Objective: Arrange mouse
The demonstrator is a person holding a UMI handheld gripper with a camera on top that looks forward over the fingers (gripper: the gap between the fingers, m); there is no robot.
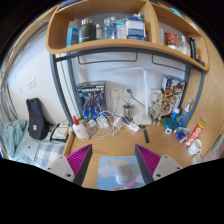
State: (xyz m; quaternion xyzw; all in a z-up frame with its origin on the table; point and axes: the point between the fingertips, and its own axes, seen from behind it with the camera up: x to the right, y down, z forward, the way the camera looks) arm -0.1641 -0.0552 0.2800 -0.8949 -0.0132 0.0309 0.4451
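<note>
From where I sit, my claw (113, 160) hangs low over a wooden tabletop (120, 143), its two fingers spread wide with the magenta pads (80, 158) facing each other across a broad gap and nothing pressed between them. Down in that gap, close in at the near side, lies a pale bluish-white object (120, 176) that may be the mouse; it rests on its own with space on either side of it (I can't make out its shape well enough to be sure). Beyond the fingers, along the far edge of the tabletop, a tangle of white cables and plugs (120, 125) lies against the wall, with a white bottle with a red top (79, 127) to the left of it. Further left stands a dark upright bag (37, 117), and behind the cables a dark poster or box with a figure on it (91, 98) leans on the wall. To the right, a cluster of small colourful items (185, 130) crowds the tabletop's end. Overhead, a wooden shelf (110, 45) carries bottles and boxes (118, 27) in a row.
</note>
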